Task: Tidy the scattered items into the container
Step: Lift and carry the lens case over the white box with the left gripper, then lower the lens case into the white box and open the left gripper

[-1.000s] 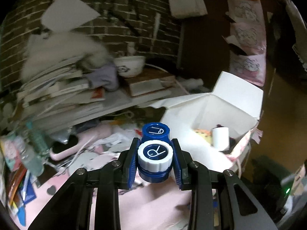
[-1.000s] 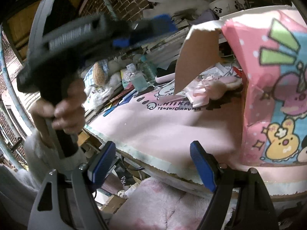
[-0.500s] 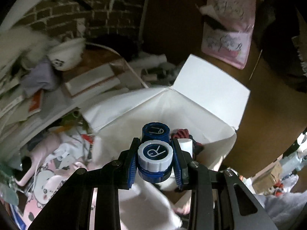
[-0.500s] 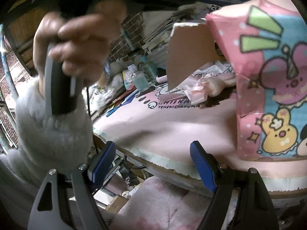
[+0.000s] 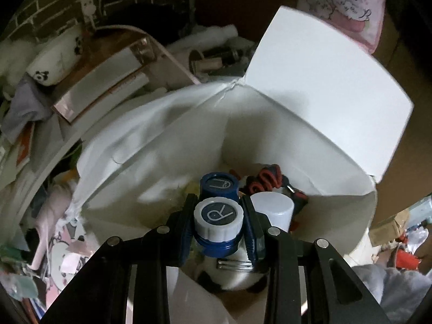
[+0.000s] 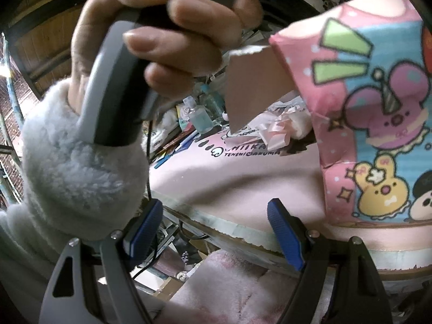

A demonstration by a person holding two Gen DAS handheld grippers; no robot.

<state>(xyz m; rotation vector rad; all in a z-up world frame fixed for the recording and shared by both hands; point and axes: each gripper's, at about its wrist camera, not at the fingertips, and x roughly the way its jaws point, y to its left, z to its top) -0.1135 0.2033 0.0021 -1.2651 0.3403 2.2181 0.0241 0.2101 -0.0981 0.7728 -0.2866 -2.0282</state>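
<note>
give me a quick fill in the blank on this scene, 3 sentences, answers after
1. The left gripper is shut on a contact lens case whose white cap bears the letter ____.
2. The lens case hangs over the open ____ box, with a white bottle inside.
3. The right gripper has its jaws ____ and holds nothing.

Missing words: R; white; open

White cap (image 5: pixel 218 216) of the contact lens case (image 5: pixel 217 226): the letter "R"
Blue cap (image 5: pixel 219 185) behind it: the letter "L", seen sideways
Pink mat (image 6: pixel 243 172): "TENSHI…AKUMA"; above it "…HIIKA…", partly hidden
</note>
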